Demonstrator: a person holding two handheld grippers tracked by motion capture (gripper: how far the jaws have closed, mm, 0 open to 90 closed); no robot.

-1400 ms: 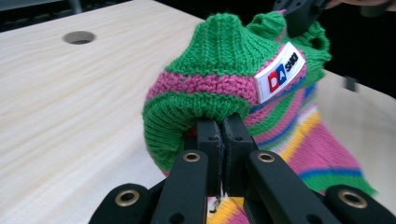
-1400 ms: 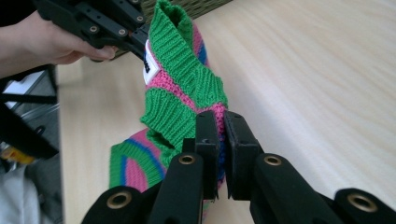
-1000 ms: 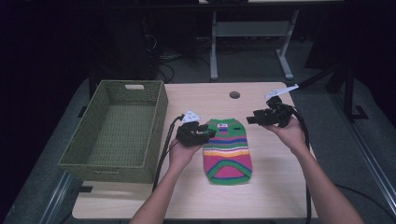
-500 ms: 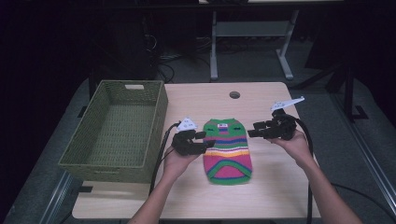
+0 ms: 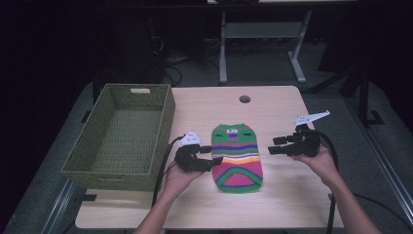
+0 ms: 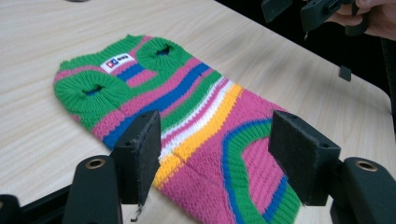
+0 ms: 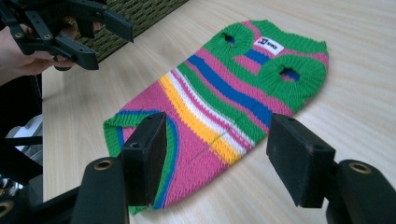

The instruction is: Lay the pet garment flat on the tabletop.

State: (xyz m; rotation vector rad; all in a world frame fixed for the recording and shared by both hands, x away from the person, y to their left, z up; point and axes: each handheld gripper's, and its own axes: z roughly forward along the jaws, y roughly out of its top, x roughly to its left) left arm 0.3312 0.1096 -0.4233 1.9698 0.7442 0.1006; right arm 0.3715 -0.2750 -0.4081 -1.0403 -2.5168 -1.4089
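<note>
— On the light wooden table (image 5: 282,195), what is recorded at centre?

— A striped knitted pet sweater (image 5: 237,156) is laid flat, neck end away from the person. Green ribbing, pink, blue, white and yellow bands are noted, with two green-edged leg holes and a small white label (image 6: 117,61) at the neck end.

— How is the left gripper (image 5: 208,161) held?

— It is held in the left hand (image 5: 180,178) at the sweater's left edge, jaws spread wide with nothing between them. In the left gripper view the sweater's lower half is framed between the two pads (image 6: 148,142); contact with the knit cannot be told.

— And the right gripper (image 5: 277,145)?

— It is held in the right hand (image 5: 321,163) to the right of the sweater, apart from it, jaws pointed toward the garment and likewise spread, nothing gripped. A grey three-cornered plate (image 5: 310,117) is seen on top.

— Anything else entered?

— A green woven basket (image 5: 100,168) is noted at the table's left side, beside the left gripper. A round cable hole (image 5: 244,99) is noted in the tabletop beyond the sweater.
</note>
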